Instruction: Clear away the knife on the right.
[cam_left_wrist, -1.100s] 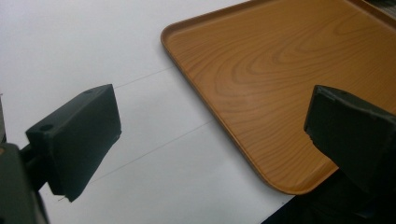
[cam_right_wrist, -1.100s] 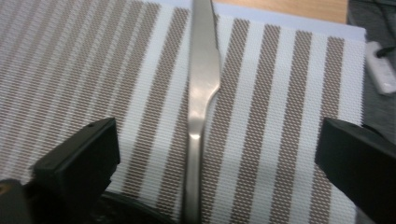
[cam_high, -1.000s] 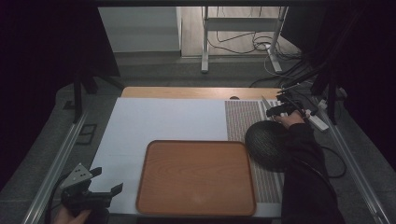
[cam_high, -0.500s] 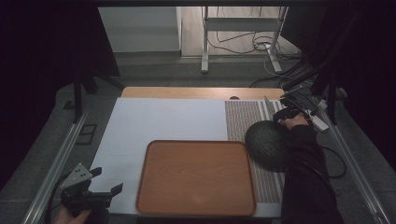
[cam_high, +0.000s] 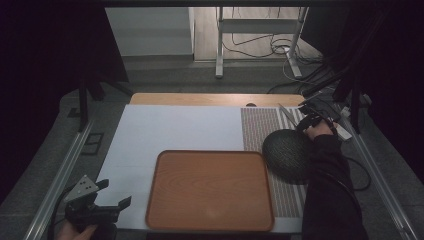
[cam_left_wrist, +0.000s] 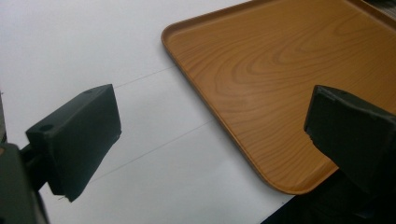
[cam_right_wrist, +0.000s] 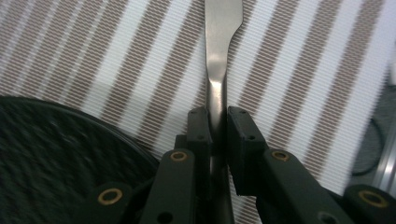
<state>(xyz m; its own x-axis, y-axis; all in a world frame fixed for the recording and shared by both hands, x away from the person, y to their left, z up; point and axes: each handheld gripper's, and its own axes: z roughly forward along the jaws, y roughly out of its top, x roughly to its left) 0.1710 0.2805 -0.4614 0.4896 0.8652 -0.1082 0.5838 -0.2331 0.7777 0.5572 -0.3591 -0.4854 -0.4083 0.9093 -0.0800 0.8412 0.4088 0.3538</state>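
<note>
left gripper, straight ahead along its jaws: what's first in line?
Probably the wooden tray: the left gripper, jaws open and holding nothing, looks across the white mat toward the tray's near corner. If it is angled down, it may meet the mat first; depth is unclear.

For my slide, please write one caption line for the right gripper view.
Right gripper shut on a metal utensil handle above the striped placemat, beside a dark textured bowl.

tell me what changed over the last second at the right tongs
The right tongs have just been closing and now clamp the handle of the metal utensil lying on the striped mat, beside the dark bowl; a second ago they stood open over it. The hand barely shifted. The left tongs stayed open and in place by the wooden tray, and bowl and tray did not move.
</note>
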